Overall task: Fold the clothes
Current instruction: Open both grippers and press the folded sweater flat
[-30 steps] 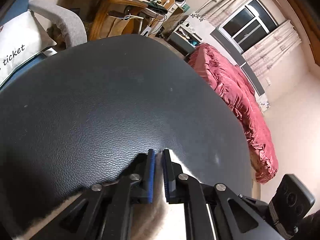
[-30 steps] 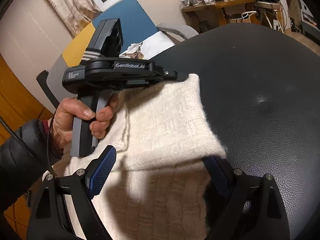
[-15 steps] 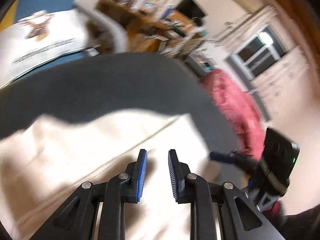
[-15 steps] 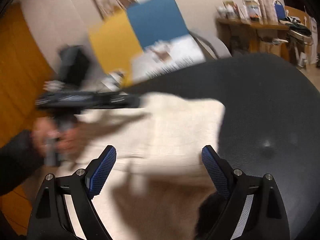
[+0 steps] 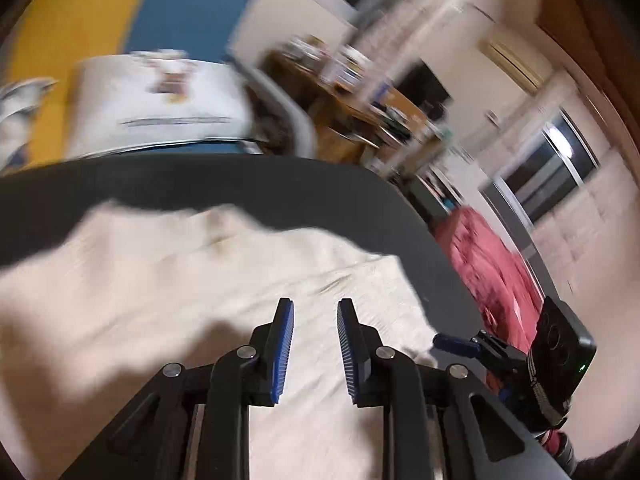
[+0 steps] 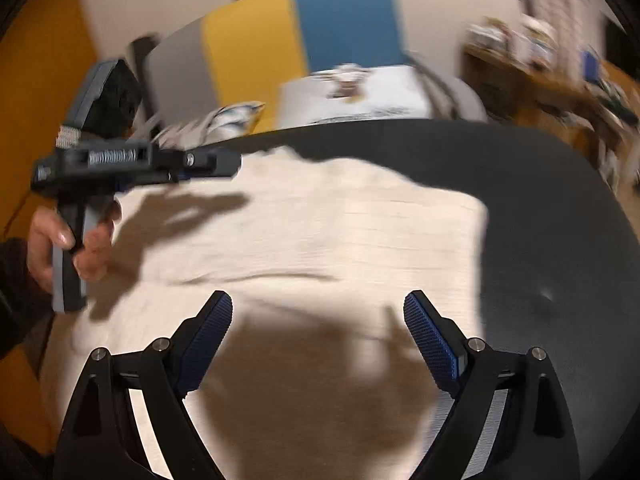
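Note:
A cream knit garment point(image 6: 320, 232) lies folded flat on a round black leather table point(image 6: 560, 220); it also shows in the left wrist view point(image 5: 180, 280). My left gripper point(image 5: 314, 320) hovers above the garment, jaws a little apart and empty. It appears in the right wrist view point(image 6: 216, 164) at the garment's far left edge, held by a hand. My right gripper point(image 6: 318, 312) is wide open and empty above the garment's near part. It shows at the right of the left wrist view point(image 5: 456, 344). Both views are motion-blurred.
A blue and yellow chair point(image 6: 300, 28) with a white printed cushion point(image 6: 360, 96) stands behind the table. A cluttered wooden desk point(image 5: 360, 108) is further back. A red blanket point(image 5: 492, 272) lies on the floor to the right.
My left gripper let go of the garment's corner, opened slightly and pulled back and up. My right gripper also rose and drew back. The garment now lies flat.

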Demonstrator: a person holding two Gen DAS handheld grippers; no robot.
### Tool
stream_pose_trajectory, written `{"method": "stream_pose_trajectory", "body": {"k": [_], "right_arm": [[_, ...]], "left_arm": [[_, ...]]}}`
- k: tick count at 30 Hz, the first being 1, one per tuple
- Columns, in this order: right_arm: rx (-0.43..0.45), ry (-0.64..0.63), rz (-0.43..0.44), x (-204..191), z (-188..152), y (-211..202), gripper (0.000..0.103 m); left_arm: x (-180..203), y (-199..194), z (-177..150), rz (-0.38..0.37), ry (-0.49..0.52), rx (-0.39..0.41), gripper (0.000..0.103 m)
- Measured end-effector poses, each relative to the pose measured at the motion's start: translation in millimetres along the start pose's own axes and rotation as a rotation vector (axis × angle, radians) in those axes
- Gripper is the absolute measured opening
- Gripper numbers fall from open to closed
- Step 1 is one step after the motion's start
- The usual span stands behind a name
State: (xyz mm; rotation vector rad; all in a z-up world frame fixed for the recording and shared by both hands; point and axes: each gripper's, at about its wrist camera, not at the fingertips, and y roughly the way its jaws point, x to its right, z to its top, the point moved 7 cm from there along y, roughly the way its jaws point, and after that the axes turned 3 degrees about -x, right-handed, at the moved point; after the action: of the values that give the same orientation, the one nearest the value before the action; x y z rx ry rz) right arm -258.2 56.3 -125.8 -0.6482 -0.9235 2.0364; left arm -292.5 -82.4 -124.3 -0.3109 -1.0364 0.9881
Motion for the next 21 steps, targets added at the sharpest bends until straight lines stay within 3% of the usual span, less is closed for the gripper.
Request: {"method": "stream_pose_trajectory", "body": {"k": [4, 7, 9, 11, 12, 14, 17, 21], "right_arm": [[-0.016, 0.002, -0.057, -14.0, 10.3, 21.0, 0.090], [-0.010, 0.042, -0.077, -12.8, 23.2, 31.4, 0.090], [-0.072, 0.036, -0.133, -7.5, 26.7, 52.1, 0.090], [-0.150, 0.035, -0.155, -3.1, 17.8, 74.7, 0.093], [-0.136, 0.049, -0.148, -0.6, 16.7, 77.9, 0.098], [-0.115, 0.070, -0.131, 3.0, 15.5, 78.4, 0.099], [-0.121, 0.079, -0.141, 2.0, 16.2, 72.5, 0.099], [-0.096, 0.031, -0.095, -33.0, 18.8, 48.2, 0.099]], "left_arm": [[-48.9, -60.2, -42.9, 0.094, -0.124, 0.073, 0.022], [-76.2, -83.1, -64.4, 0.154, -0.163, 0.096, 0.022], [-98.8, -88.5, -75.3, 0.244, -0.179, 0.080, 0.019], [-111.6, -90.3, -79.2, 0.243, -0.191, 0.105, 0.011], [-114.6, -89.5, -78.3, 0.232, -0.199, 0.109, 0.011], [-113.0, -90.9, -78.0, 0.242, -0.192, 0.108, 0.010], [-93.5, -98.2, -82.3, 0.307, -0.103, 0.097, 0.022], [-79.1, -102.6, -95.0, 0.398, -0.031, 0.075, 0.023]]}}
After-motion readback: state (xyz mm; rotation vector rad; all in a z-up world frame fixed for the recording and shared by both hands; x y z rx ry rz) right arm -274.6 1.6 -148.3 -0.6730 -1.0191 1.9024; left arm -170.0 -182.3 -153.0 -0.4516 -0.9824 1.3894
